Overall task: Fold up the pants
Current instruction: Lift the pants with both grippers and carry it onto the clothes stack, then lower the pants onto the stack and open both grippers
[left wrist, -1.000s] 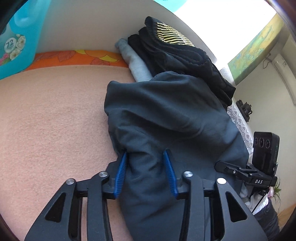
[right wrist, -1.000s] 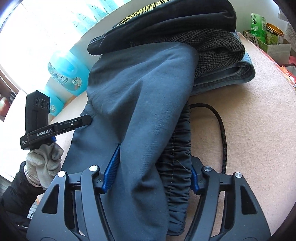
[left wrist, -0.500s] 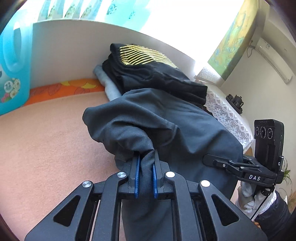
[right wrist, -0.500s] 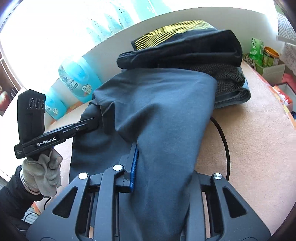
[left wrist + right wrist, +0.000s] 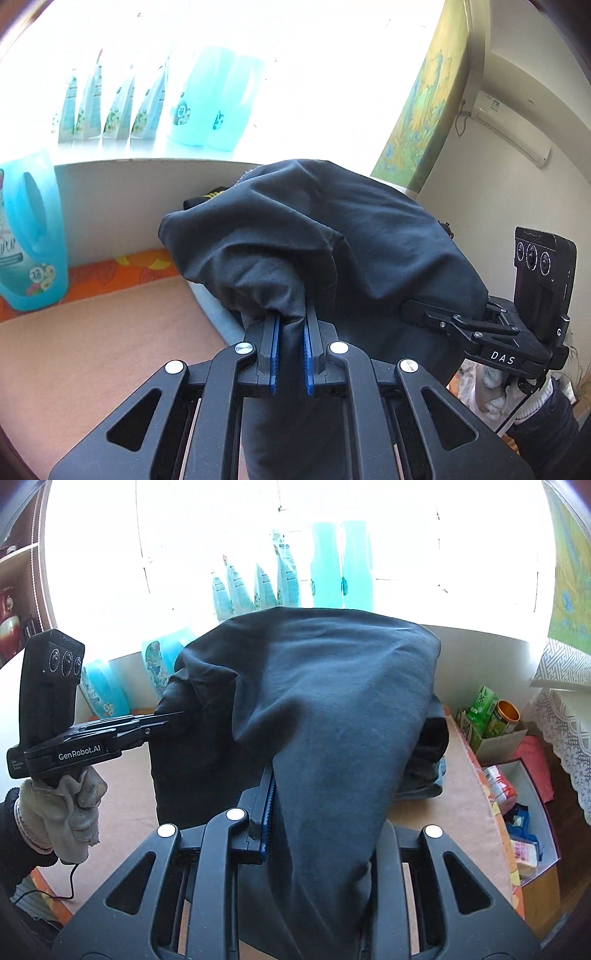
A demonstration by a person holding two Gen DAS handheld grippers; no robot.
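Dark grey pants (image 5: 369, 251) hang lifted between both grippers above the peach blanket (image 5: 92, 350). My left gripper (image 5: 291, 325) is shut on a bunched edge of the pants. My right gripper (image 5: 295, 786) is shut on the other edge; the cloth (image 5: 332, 720) drapes over it and hides its right finger. Each gripper shows in the other's view, the right one (image 5: 424, 314) and the left one (image 5: 162, 720), both biting the fabric. A stack of folded clothes (image 5: 424, 771) lies behind, mostly hidden by the pants.
Blue detergent bottles (image 5: 29, 240) and pouches (image 5: 110, 107) stand by the bright window. A box with green packets and a tin (image 5: 491, 720) sits at the right, next to an open box of items (image 5: 524, 823). The blanket's orange border (image 5: 110, 273) runs along the white wall.
Both grippers have risen with the pants, lifting them off the blanket. One second ago both were open around the cloth; they closed on it and tilted upward toward the window.
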